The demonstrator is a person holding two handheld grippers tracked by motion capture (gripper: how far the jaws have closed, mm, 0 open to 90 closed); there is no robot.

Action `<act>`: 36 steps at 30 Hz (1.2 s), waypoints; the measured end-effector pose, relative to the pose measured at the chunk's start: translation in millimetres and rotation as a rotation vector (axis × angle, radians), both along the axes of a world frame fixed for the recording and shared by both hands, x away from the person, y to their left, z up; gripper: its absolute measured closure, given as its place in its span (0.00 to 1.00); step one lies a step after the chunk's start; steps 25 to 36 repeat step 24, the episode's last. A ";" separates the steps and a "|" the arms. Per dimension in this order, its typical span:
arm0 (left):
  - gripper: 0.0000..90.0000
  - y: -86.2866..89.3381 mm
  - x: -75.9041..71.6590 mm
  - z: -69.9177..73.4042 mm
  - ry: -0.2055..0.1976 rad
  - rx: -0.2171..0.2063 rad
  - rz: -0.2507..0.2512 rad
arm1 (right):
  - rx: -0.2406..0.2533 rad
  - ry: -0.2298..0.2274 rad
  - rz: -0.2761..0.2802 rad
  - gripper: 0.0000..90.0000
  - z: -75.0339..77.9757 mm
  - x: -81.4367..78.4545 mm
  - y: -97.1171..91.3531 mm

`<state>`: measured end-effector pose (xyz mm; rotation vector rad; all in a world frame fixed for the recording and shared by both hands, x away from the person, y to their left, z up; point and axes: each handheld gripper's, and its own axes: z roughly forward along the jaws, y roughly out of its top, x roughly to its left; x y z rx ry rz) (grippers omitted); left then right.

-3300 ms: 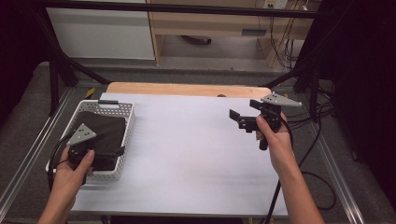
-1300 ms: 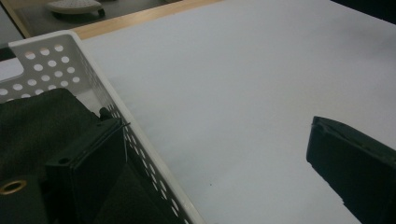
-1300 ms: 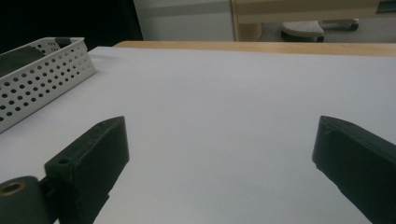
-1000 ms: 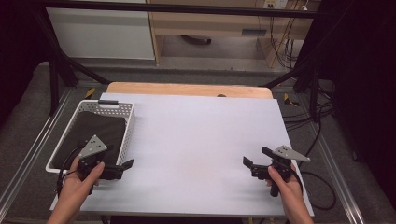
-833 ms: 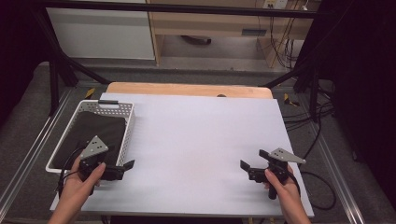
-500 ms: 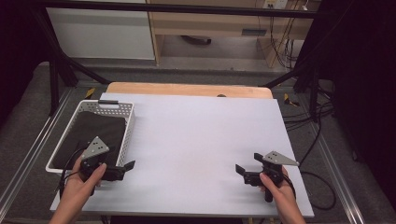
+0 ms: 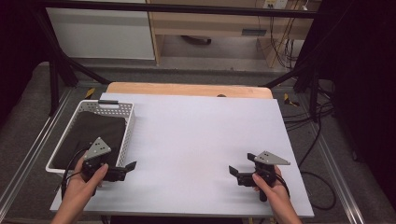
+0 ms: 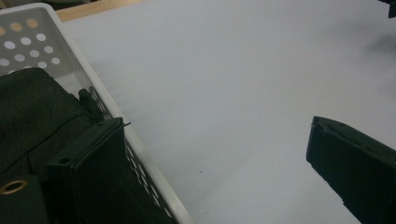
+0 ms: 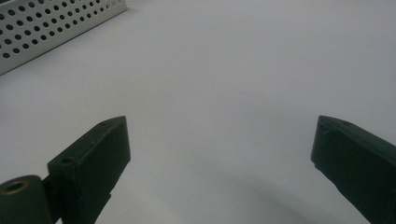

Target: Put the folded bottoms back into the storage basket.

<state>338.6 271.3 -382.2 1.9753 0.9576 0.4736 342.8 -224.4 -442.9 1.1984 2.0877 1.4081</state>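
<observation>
A white desk in a dim workshop corner

The desk has a pale matte top with a strip of light wood along its far edge. Black frame bars rise at both far corners. Grey carpet floor lies around it; beyond stand a white cabinet and a wooden shelf unit. Black cables trail on the right.

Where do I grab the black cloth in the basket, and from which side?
Judging by its pose, from above: the black cloth lies flat inside the white basket, walled all round. Pinch the raised fold by the near wall, beside the left gripper, whose jaws are open.
</observation>
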 end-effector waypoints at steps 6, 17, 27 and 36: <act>0.06 -0.9 0.3 -1.5 0.002 0.002 -0.003 | -0.012 -0.015 0.011 0.06 0.2 8.2 11.3; 0.06 -0.4 1.2 -3.6 0.003 -0.003 0.001 | -0.024 -0.061 -0.025 0.06 1.5 26.3 29.5; 0.06 -4.3 -1.0 0.9 -0.040 -0.034 0.006 | -0.041 -0.087 -0.030 0.07 -2.3 26.7 34.8; 0.06 -4.3 -1.0 0.9 -0.040 -0.034 0.006 | -0.041 -0.087 -0.030 0.07 -2.3 26.7 34.8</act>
